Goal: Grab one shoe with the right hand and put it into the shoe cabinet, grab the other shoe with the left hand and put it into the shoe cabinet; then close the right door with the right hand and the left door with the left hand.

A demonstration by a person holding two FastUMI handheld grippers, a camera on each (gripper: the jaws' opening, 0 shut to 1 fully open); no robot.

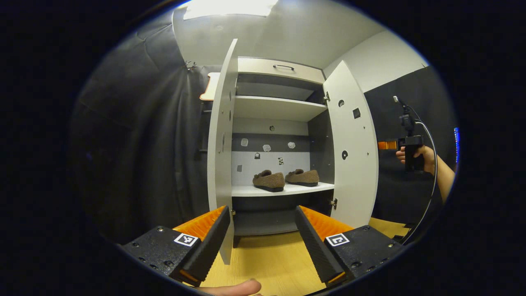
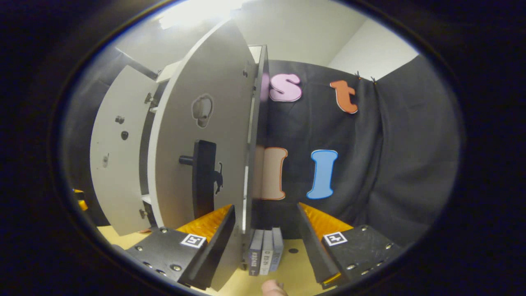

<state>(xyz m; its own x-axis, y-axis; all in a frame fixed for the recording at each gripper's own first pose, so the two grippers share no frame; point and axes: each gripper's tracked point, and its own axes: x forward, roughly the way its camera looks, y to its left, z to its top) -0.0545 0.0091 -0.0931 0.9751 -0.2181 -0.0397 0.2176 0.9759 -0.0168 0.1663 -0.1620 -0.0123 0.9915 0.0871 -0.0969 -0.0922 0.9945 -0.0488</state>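
Both shoes point(image 1: 285, 179) already on the lower shelf point(image 1: 283, 190) of the shoe cabinet point(image 1: 279, 70), side by side, toes to the right — loading apparently done, door-closing in hand. Both doors wide open. Right gripper point(image 2: 266, 236) gaping and empty, held behind the right door point(image 2: 197, 135), fingers straddling that door's free edge without pinching it; black handle point(image 2: 203, 181) just left of them. Seen from the left gripper view out past the right door point(image 1: 353, 148), held in a hand point(image 1: 423, 158). Left gripper point(image 1: 263, 236) likewise spread wide, holding nothing, facing the cabinet, left door point(image 1: 220, 148) edge-on beside its left finger. Next move, probably: press the right door's outer face and swing it shut, then the left. Hard to judge: any contact between finger and door. Small boxes point(image 2: 266, 250) on the floor point(image 2: 296, 267) below, too small to make out.
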